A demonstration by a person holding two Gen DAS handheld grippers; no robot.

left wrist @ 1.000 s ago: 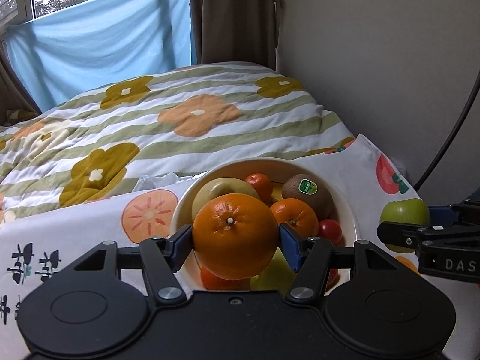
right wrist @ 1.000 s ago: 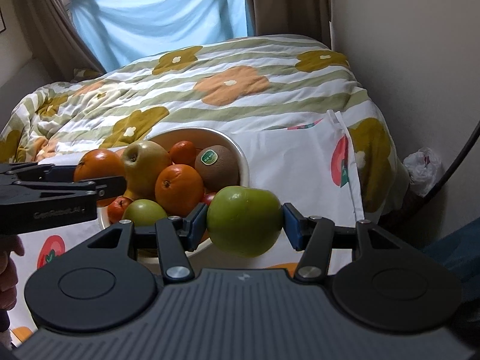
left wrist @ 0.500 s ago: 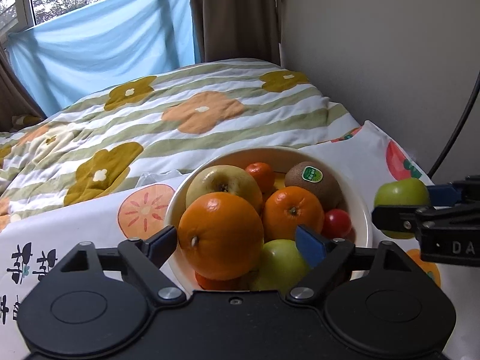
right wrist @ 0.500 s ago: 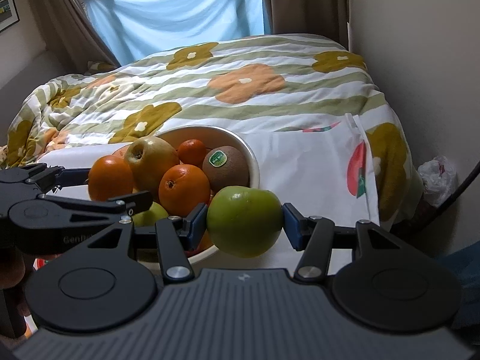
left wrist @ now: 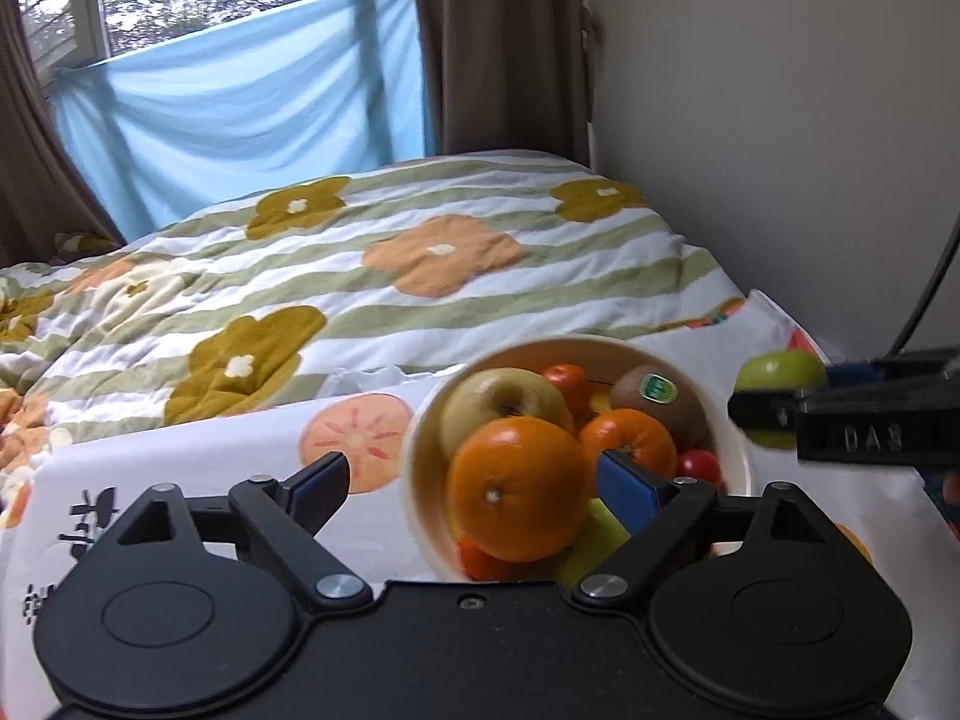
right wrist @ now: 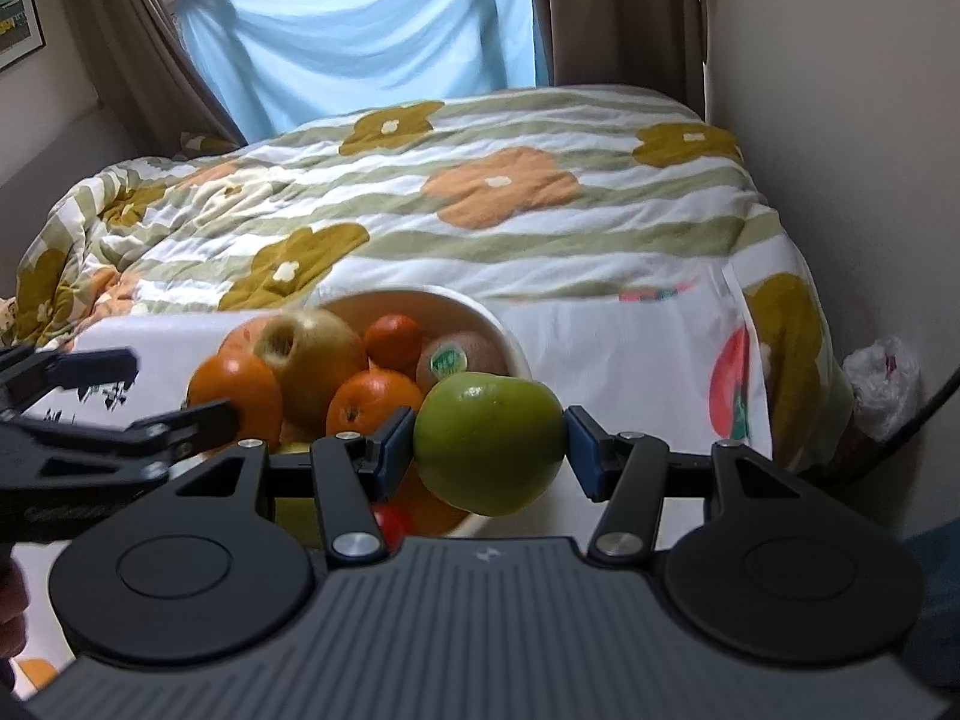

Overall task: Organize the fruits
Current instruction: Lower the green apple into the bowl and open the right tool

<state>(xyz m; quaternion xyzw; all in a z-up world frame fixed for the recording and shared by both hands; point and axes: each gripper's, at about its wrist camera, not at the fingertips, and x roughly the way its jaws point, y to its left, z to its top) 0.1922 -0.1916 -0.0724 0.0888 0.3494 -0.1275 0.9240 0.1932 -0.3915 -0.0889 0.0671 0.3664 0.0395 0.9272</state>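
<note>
A cream bowl [left wrist: 420, 420] [right wrist: 510, 336] on a fruit-print cloth holds several fruits: a large orange [left wrist: 519, 489] [right wrist: 237, 387], a yellow-green apple [left wrist: 501, 405] [right wrist: 312, 354], smaller oranges, a stickered kiwi [left wrist: 657, 396] [right wrist: 459, 357] and a cherry tomato [left wrist: 699, 467]. My left gripper [left wrist: 474, 486] is open wide; the large orange rests in the bowl beside its right finger. My right gripper [right wrist: 489, 444] is shut on a green apple [right wrist: 489, 444] [left wrist: 780, 372], held above the bowl's right side.
The fruit-print cloth [left wrist: 240, 444] [right wrist: 630, 348] covers a low surface in front of a bed with a flowered quilt [left wrist: 390, 264]. A wall stands at the right. A white plastic bag [right wrist: 882, 378] and a black cable lie by the wall.
My left gripper opened and let go of the large orange, which now rests in the bowl, then drew back leftward. My right gripper kept its hold on the green apple and moved closer over the bowl.
</note>
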